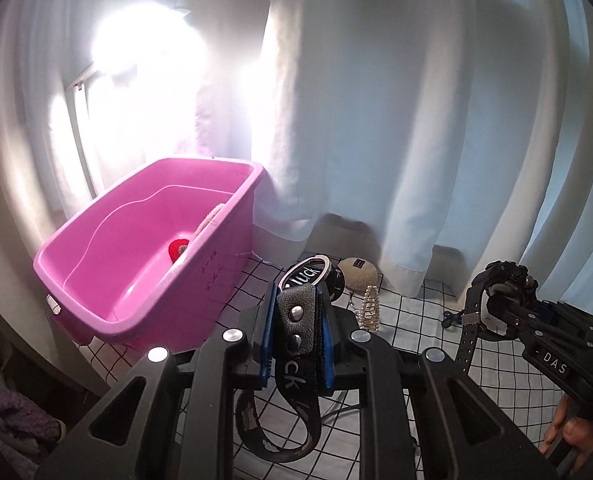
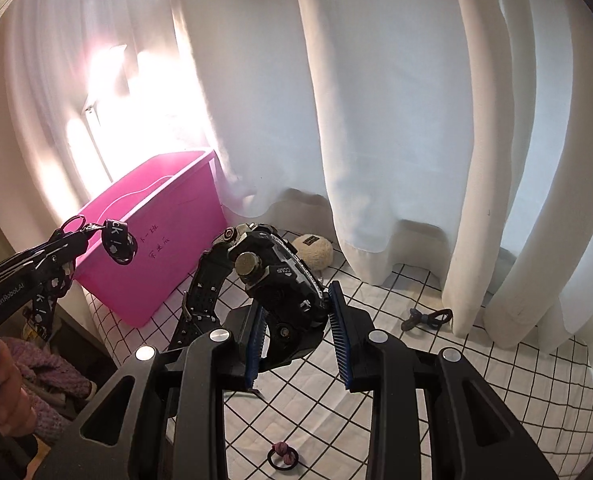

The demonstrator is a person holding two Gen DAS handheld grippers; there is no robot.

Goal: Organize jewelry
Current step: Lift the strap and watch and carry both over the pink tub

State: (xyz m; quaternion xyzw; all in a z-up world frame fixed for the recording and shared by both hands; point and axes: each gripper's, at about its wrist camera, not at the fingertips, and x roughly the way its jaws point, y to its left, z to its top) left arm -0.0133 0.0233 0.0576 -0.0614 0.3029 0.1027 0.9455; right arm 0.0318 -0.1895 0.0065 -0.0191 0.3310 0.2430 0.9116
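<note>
My left gripper (image 1: 298,320) is shut on a black "luck" strap keychain (image 1: 296,312) with a metal ring, held above the checked cloth, right of the pink tub (image 1: 144,256). My right gripper (image 2: 298,312) is shut on a black chunky wristwatch (image 2: 272,276), its strap hanging to the left. The watch (image 1: 500,292) and right gripper show at right in the left wrist view. The keychain (image 2: 118,242) and left gripper show at left in the right wrist view, before the pink tub (image 2: 156,248).
The tub holds a red knitted piece (image 1: 178,249) and a pink item. A beige pouch (image 1: 356,274) and a pearl hair clip (image 1: 369,308) lie by the white curtain (image 1: 376,120). Two hair ties (image 2: 282,454), (image 2: 426,318) lie on the checked cloth (image 2: 476,344).
</note>
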